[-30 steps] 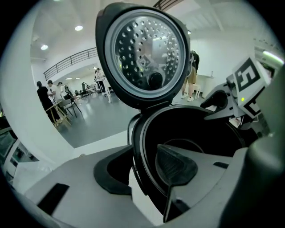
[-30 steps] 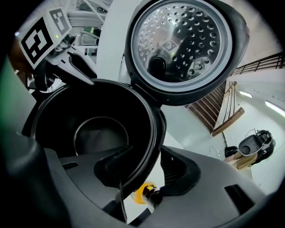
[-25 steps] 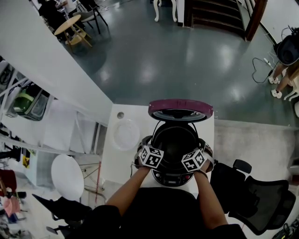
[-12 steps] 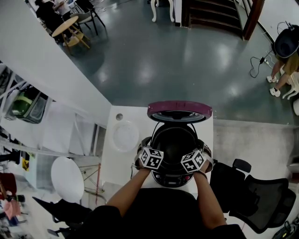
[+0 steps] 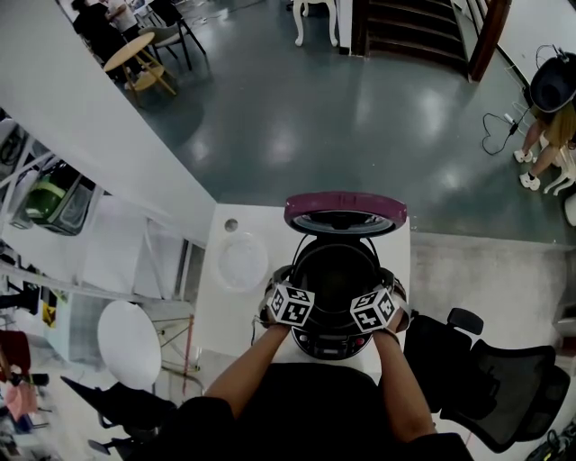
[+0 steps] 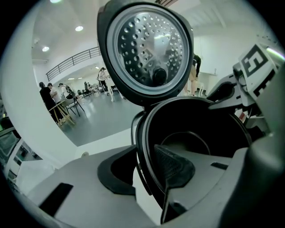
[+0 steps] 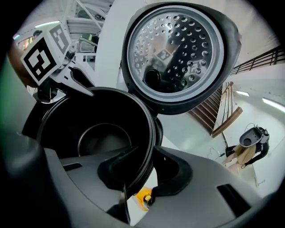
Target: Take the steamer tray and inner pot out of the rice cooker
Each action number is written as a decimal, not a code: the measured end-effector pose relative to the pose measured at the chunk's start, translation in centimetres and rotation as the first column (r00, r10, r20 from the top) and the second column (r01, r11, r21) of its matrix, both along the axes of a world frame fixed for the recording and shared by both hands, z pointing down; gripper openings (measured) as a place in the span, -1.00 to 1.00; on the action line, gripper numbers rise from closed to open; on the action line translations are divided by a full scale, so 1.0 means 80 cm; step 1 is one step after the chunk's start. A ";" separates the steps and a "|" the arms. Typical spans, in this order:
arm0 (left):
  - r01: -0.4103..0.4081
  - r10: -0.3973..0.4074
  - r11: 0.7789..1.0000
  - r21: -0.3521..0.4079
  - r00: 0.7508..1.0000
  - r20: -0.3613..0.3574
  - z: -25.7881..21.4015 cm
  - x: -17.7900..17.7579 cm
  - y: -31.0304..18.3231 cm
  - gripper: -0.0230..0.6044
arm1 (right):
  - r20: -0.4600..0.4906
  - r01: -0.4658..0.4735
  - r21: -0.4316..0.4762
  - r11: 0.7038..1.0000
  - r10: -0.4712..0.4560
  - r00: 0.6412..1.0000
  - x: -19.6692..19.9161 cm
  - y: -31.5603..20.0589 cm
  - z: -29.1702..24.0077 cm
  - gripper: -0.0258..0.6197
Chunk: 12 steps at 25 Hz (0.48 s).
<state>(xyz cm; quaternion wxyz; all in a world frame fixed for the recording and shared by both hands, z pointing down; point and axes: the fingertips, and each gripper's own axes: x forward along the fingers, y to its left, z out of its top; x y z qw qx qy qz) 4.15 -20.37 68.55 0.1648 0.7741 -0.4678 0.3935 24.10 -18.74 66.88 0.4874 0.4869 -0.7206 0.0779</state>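
The rice cooker [image 5: 335,338] stands on the white table [image 5: 225,315] with its lid [image 5: 346,212] swung up. The black inner pot [image 5: 336,270] sits inside it and looks bare. My left gripper [image 5: 283,277] is at the pot's left rim and my right gripper [image 5: 389,279] at its right rim. In the left gripper view the jaws [image 6: 144,171] are closing astride the pot rim [image 6: 141,147], with a white gap beside the outer pad. In the right gripper view the jaws [image 7: 144,171] are closing astride the rim [image 7: 149,147], pads close to it. A white round tray [image 5: 241,261] lies left of the cooker.
A black office chair [image 5: 504,378] stands right of the table and a white round stool [image 5: 130,338] to its left. A person [image 5: 544,135] is at the far right, beside stairs [image 5: 414,27]. A yellow patch [image 7: 143,196] shows on the cooker body.
Both grippers stay at the two sides of the pot's rim; only the head view has shifted slightly.
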 end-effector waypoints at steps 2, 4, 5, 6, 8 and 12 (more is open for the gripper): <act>0.006 -0.006 1.000 -0.011 1.000 -0.011 -0.001 0.000 0.000 -0.57 | 0.000 0.006 0.001 1.000 -0.006 1.000 -0.001 0.000 0.000 -0.64; 0.016 -0.016 1.000 -0.022 1.000 -0.019 -0.003 -0.002 0.000 -0.58 | 0.005 0.007 0.001 1.000 -0.007 1.000 -0.001 0.000 -0.002 -0.64; 0.020 -0.020 1.000 -0.022 1.000 -0.020 -0.005 -0.002 0.001 -0.59 | 0.012 0.005 0.002 1.000 -0.005 1.000 -0.001 0.000 -0.003 -0.64; 0.023 -0.023 1.000 -0.018 1.000 -0.019 -0.006 -0.002 0.001 -0.60 | 0.020 0.003 0.004 1.000 -0.003 1.000 -0.001 0.000 -0.005 -0.64; 0.025 -0.026 1.000 -0.008 1.000 -0.018 -0.011 -0.001 0.003 -0.63 | 0.037 0.000 0.010 1.000 0.000 0.999 -0.002 -0.001 -0.008 -0.65; 0.033 -0.033 0.999 0.000 0.998 -0.051 -0.023 0.003 0.007 -0.73 | 0.071 -0.018 0.017 1.000 0.017 0.997 0.001 -0.001 -0.015 -0.67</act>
